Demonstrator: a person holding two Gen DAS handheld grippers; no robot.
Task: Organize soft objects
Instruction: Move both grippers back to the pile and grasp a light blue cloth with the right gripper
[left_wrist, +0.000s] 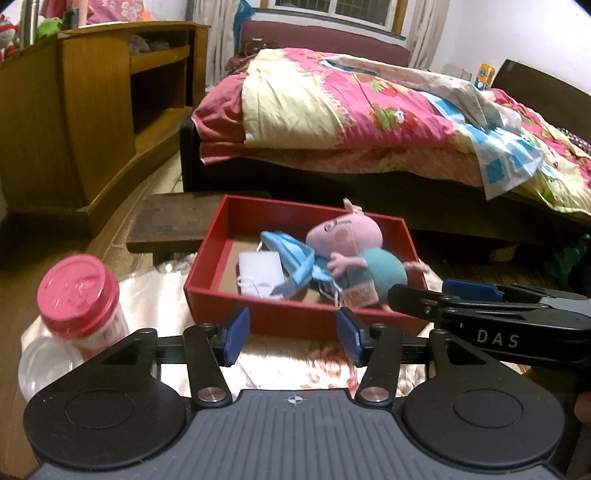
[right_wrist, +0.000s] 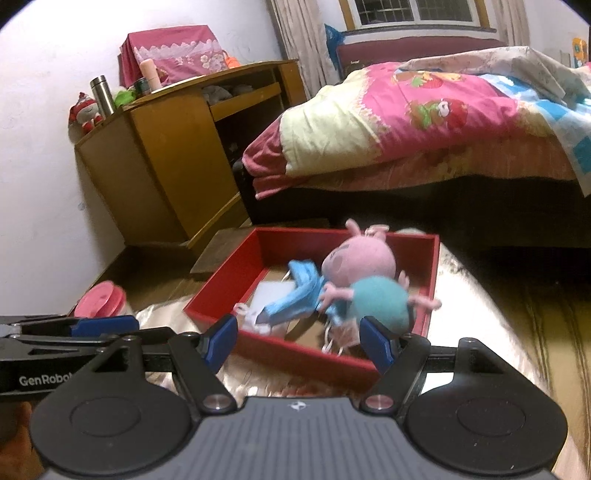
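A red open box (left_wrist: 295, 317) (right_wrist: 221, 291) stands on a shiny cloth-covered surface. Inside lie a pink pig plush (left_wrist: 354, 240) (right_wrist: 364, 273) in a teal shirt, a crumpled blue face mask (left_wrist: 295, 258) (right_wrist: 299, 295) and a white mask (left_wrist: 260, 267) (right_wrist: 271, 293). My left gripper (left_wrist: 293, 336) hovers in front of the box's near wall, jaws apart, nothing between the blue pads. My right gripper (right_wrist: 299, 341) hangs over the box's near edge, jaws apart and empty. In the left wrist view the right gripper (left_wrist: 491, 306) reaches in from the right.
A jar with a pink lid (left_wrist: 79, 295) (right_wrist: 99, 299) stands left of the box. A low dark wooden stool (left_wrist: 173, 218) sits behind it. Beyond are a bed with a pink quilt (left_wrist: 369, 110) (right_wrist: 424, 118) and a wooden cabinet (left_wrist: 92, 118) (right_wrist: 166, 155).
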